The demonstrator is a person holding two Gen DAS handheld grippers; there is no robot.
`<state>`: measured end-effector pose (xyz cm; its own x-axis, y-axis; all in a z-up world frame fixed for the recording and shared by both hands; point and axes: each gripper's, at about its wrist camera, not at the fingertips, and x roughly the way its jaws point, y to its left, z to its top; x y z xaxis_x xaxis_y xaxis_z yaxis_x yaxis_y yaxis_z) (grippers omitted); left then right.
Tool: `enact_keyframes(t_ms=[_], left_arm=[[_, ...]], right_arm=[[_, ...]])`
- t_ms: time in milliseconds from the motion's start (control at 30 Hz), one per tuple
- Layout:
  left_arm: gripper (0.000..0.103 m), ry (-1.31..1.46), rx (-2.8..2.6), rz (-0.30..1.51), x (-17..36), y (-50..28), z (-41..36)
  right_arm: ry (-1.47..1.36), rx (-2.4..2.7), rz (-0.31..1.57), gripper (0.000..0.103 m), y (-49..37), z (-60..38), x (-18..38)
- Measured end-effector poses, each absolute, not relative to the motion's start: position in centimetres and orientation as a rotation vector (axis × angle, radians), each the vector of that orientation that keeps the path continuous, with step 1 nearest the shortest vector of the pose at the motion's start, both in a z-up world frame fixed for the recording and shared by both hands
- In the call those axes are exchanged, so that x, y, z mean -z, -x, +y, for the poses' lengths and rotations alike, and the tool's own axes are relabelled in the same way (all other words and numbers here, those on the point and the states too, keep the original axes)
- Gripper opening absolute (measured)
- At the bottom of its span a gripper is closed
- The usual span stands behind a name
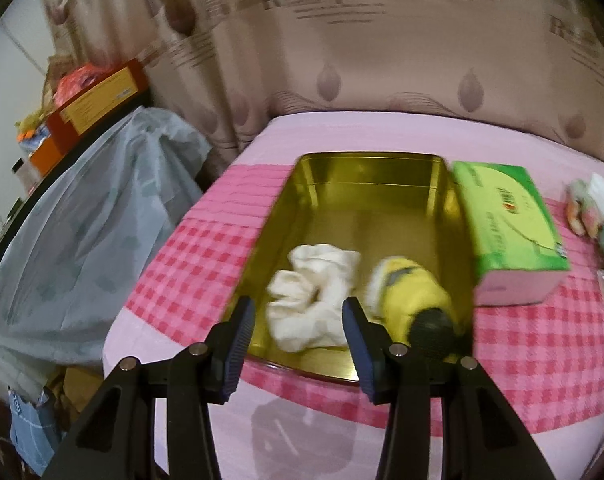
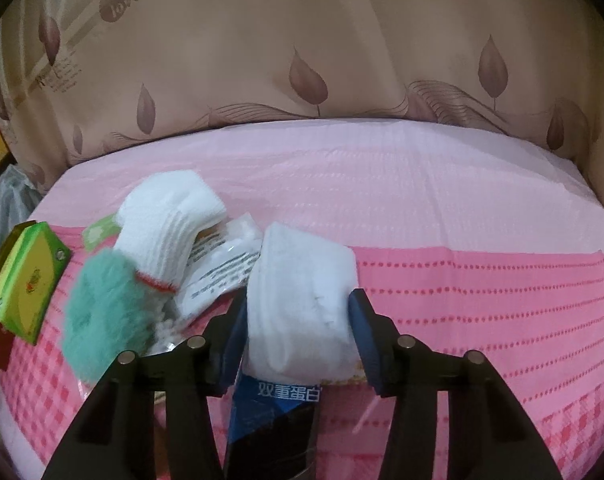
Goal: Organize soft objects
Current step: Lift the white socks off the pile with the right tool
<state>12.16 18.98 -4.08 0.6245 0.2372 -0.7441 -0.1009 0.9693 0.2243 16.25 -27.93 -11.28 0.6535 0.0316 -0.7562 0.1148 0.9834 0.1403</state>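
In the left wrist view a gold metal tin [image 1: 381,184] lies open on the pink bed. Inside it lie a cream cloth [image 1: 313,292] and a yellow plush toy [image 1: 413,296]. My left gripper [image 1: 298,332] is open and empty above the tin's near edge, over the cream cloth. In the right wrist view my right gripper [image 2: 298,320] has its jaws on both sides of a white folded cloth [image 2: 302,304] and touching it. A white glove with a red cuff [image 2: 166,224] and a teal fluffy item [image 2: 106,312] lie to its left.
A green tissue box [image 1: 509,224] stands right of the tin and shows at the left edge of the right wrist view [image 2: 26,280]. A printed plastic packet [image 2: 218,276] and a blue carton [image 2: 278,412] lie near the white cloth. A curtain hangs behind. A covered pile [image 1: 82,232] stands left of the bed.
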Motion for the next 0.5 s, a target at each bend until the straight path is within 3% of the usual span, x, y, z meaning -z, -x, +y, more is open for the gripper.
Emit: enact_keyframes(t_ms=[200,500], left_arm=[[0.046,-0.178,-0.108,0.869,4.2,-11.6,15.4],[0.046,-0.22,0.011,0.89,5.3,-10.7,10.1]], right_arm=[[-0.204,0.019,0.845,0.042,-14.4,-28.0,11.1],[-0.254,-0.017,0.858,0.045,-12.6,-28.1,11.2]])
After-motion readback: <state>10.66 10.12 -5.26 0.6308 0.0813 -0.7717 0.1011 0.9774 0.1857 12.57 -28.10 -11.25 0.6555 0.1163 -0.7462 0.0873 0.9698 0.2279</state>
